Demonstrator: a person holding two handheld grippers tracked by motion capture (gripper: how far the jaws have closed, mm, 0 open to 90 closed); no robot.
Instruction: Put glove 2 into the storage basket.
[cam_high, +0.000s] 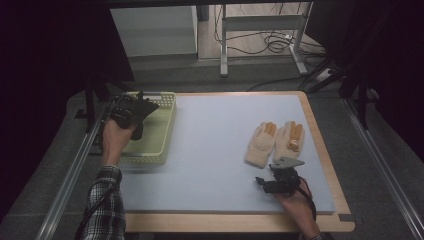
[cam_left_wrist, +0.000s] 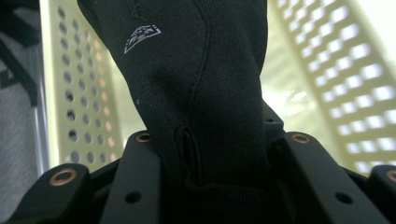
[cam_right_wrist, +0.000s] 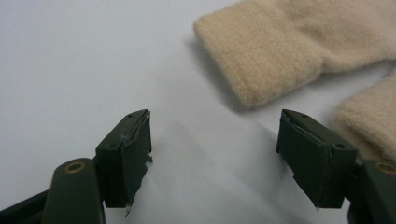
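Two grippers were at work; the left gripper (cam_high: 141, 106) hung over the pale green basket (cam_high: 161, 146) at the tabletop's left edge, its jaws clamped on a black glove (cam_left_wrist: 196, 93); the right gripper (cam_right_wrist: 215, 154) hovered with jaws apart just beside the cuffs of the cream gloves (cam_high: 275, 142) lying on the blue mat (cam_high: 215, 150).

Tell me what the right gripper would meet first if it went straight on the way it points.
Probably bare blue mat first: the right gripper stands open, with nothing between its fingers. The cream gloves lie just beyond, off to one side; depth is hard to judge.
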